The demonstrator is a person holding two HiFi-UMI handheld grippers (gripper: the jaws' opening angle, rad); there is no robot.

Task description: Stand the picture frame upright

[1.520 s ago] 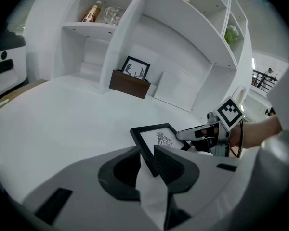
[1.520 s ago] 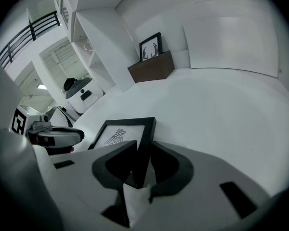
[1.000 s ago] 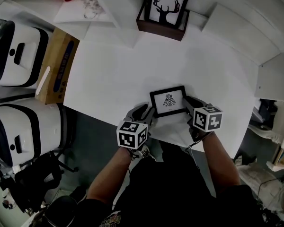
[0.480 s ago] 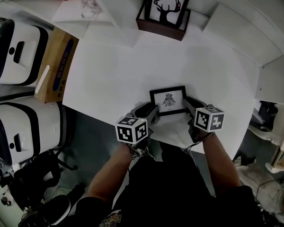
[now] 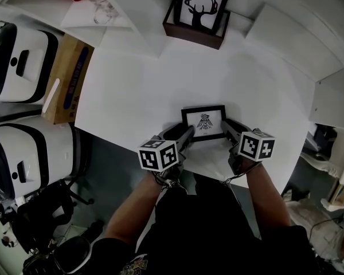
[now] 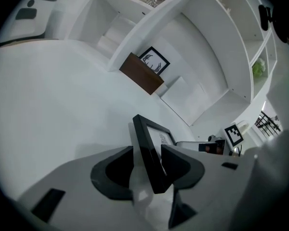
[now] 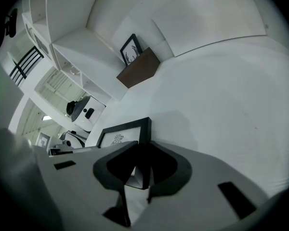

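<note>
picture frame [image 5: 204, 122] looks light and stiff, grab side edges: right hand-held gripper [image 5: 230, 132] pinches one, left hand-held gripper [image 5: 185, 135] just opened wide round the other

No legible text; print on cardboard box [image 5: 67, 79] too small.

Plenty of open white table [image 5: 137, 90] here: the whole middle lies bare between the picture frame [image 5: 204, 121], close to the near edge, and the brown holder [image 5: 194, 28] with its deer print [image 5: 202, 4] at the back. Left of the frame, it's a clean run to the table's edge. Off that edge a cardboard box [image 5: 69, 79] and two bulky white machines [image 5: 20, 62] crowd in. A shelf unit [image 5: 112, 7] blocks the back-left corner, and raised white panels [image 5: 286, 36] close off the far right.
</note>
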